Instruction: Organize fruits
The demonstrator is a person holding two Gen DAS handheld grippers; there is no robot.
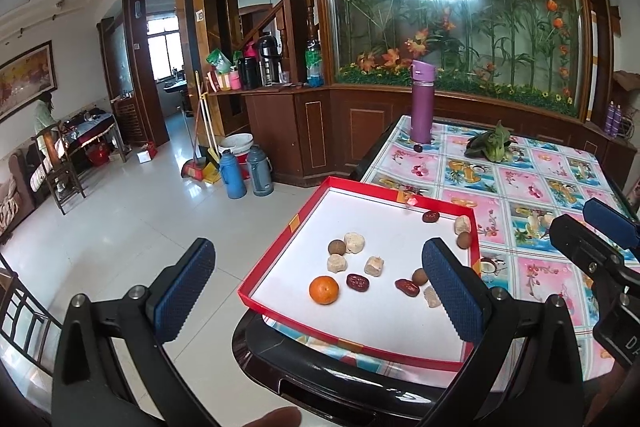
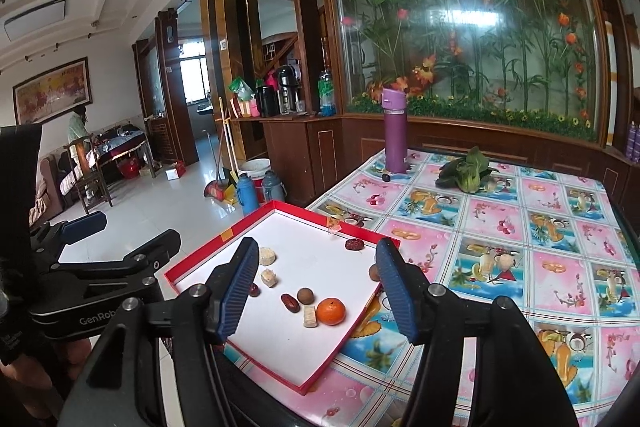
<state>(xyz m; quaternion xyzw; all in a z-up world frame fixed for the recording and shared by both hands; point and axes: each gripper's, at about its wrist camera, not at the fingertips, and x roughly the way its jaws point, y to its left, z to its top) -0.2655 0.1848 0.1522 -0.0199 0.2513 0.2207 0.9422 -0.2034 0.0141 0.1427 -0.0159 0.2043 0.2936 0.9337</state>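
While both tools hover above the near corner of the tabletop [image 2: 520, 227], neither grips anything. Farthest left, the left tool [image 1: 320, 291] is held level and pointed forward, its blue-padded fingers [image 1: 184, 287] spread wide apart; its left finger hangs out over the white floor, its right finger over the red tray [image 1: 280, 259]. Just ahead, between those fingers, lie an orange [image 1: 324, 289], dark red dates [image 1: 357, 282], brown round fruits [image 1: 336, 247] and pale chunks [image 1: 354, 242] scattered on the tray's white base. Further right, the right tool [image 2: 316, 287] sits beside the left one, also level and aimed forward, its fingers [image 2: 396, 291] parted with empty space between them; the orange and a date lie just ahead inside that gap. Well beyond both tools stand a purple bottle [image 2: 395, 131] and, to its right, a leafy green vegetable [image 2: 466, 171] on the patterned cloth.
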